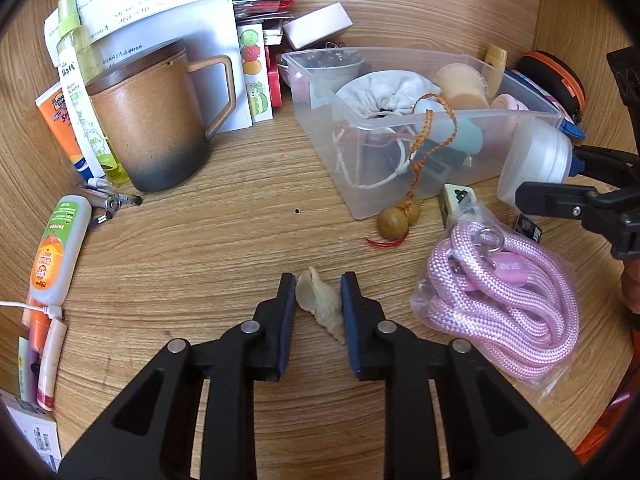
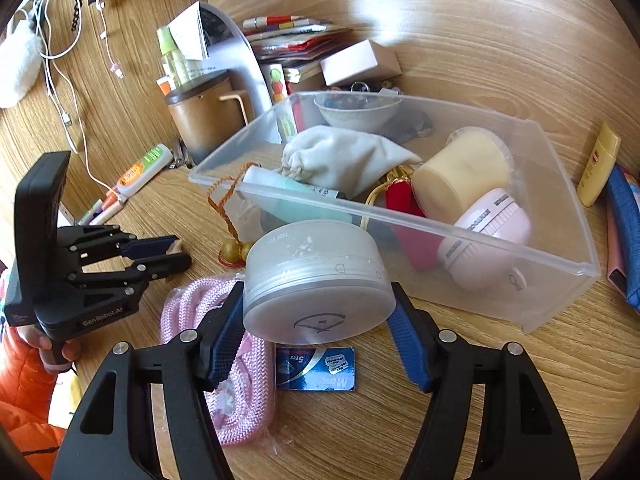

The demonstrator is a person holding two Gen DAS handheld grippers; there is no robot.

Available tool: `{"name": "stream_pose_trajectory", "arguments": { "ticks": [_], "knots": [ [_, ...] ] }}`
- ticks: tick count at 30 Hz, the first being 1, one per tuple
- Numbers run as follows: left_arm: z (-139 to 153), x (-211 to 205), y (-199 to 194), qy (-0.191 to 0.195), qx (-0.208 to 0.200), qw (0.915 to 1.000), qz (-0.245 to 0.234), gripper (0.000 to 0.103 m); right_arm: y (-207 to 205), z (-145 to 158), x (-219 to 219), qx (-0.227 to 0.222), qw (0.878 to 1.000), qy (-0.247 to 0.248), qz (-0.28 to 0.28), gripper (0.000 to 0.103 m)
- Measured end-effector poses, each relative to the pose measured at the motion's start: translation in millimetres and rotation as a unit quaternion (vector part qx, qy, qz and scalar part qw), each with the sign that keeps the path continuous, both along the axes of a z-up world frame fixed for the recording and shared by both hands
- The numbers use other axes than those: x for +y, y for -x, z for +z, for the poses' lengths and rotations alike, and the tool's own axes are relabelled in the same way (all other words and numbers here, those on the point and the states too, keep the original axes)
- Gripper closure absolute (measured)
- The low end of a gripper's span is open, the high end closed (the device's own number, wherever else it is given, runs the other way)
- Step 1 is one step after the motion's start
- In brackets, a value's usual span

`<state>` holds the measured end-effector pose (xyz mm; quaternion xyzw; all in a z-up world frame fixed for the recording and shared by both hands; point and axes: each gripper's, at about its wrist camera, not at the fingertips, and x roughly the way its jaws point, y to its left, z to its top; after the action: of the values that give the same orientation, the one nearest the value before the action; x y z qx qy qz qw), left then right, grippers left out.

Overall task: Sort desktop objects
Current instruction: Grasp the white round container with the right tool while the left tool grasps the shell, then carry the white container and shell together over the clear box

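Observation:
My left gripper (image 1: pixel 319 292) sits low on the wooden desk with its jaws around a pale spiral seashell (image 1: pixel 320 300); the left pad touches it, a small gap shows at the right pad. My right gripper (image 2: pixel 318 312) is shut on a frosted white round jar (image 2: pixel 314 284), held just in front of the clear plastic bin (image 2: pixel 560 264). The jar also shows in the left wrist view (image 1: pixel 536 160), next to the bin (image 1: pixel 360 196). The bin holds a white pouch (image 2: pixel 344 156), a cream cup (image 2: pixel 460 176), a pink device (image 2: pixel 488 236) and other small items.
A bagged pink rope (image 1: pixel 500 292) lies right of the shell. A brown mug (image 1: pixel 156 120), bottles, pens and papers stand at the left and back. A gourd charm (image 1: pixel 396 220) hangs from the bin. A blue blade pack (image 2: pixel 316 368) lies under the jar.

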<state>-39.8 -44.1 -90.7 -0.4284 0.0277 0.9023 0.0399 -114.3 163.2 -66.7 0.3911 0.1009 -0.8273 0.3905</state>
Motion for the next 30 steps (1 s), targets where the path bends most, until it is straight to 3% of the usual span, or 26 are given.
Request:
{"name": "stream_pose_trajectory", "arguments": {
  "ticks": [8, 24, 30],
  "knots": [
    [6, -8, -9, -0.016, 0.007, 0.9996, 0.021, 0.081, -6, 14, 9, 0.012, 1.0, 0.011, -0.005, 0.039],
    [48, -7, -11, -0.06, 0.062, 0.9959, 0.026, 0.081, -6, 47, 43, 0.057, 0.998, 0.003, -0.035, 0.039],
    [74, 1, -5, -0.041, 0.084, 0.9955, 0.016, 0.081, 5, 53, 54, 0.056, 0.997, 0.009, -0.046, 0.039]
  ]
}}
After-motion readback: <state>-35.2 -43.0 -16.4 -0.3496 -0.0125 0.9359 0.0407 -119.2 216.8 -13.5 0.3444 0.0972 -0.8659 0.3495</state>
